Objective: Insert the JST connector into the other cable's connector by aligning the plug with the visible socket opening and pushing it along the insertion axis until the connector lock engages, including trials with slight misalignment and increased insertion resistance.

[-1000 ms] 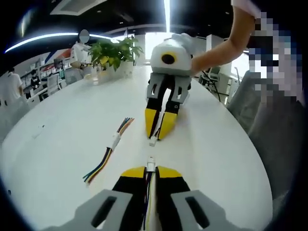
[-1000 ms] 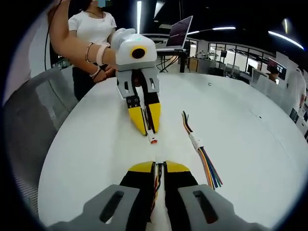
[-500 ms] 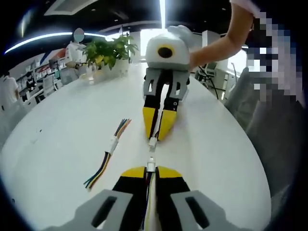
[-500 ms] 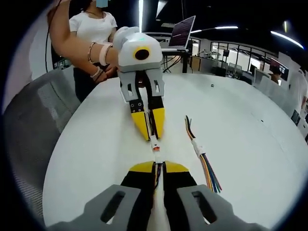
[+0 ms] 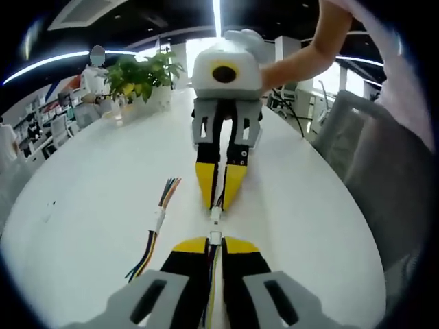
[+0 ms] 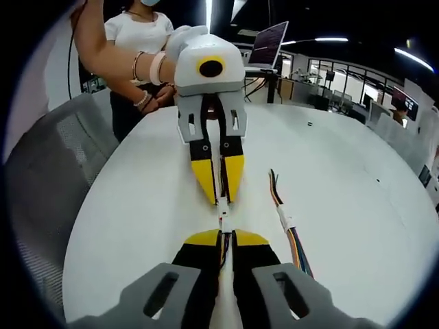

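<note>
The left hand-held gripper clamps one JST connector; straight ahead of its tips, nose to nose, the right hand-held gripper grips the other connector. Both lie on one axis, almost touching above the worktop.

White round worktop, open-plan office behind. Potted plant at far edge, grey mesh chair alongside, laptop on a stand, ceiling strip lights, bright windows beyond.
</note>
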The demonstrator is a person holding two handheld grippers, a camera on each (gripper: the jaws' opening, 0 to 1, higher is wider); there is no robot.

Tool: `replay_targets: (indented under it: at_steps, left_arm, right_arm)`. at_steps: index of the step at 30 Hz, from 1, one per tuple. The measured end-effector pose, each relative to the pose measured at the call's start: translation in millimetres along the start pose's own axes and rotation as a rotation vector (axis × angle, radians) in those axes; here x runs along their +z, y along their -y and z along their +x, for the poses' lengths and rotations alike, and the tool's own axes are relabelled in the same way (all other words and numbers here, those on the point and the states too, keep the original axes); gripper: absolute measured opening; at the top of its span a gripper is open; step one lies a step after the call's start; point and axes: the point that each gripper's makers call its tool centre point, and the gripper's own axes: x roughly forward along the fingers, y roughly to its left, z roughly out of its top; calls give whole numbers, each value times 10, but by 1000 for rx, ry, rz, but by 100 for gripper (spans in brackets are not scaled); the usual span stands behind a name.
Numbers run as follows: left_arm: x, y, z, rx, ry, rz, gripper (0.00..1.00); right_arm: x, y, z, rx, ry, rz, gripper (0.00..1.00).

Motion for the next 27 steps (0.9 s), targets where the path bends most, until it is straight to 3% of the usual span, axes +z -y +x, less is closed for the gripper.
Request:
replay_targets:
  at_steps: [11,27]
  left_arm:
    - [-21,12,12,-15,-21,15,1]
    - [22,19,22,-32,-42,51,1]
  right_arm:
    - [-10,-29,21,27,-39,-65,2]
    - [30,-34,47,45,-54,-93,2]
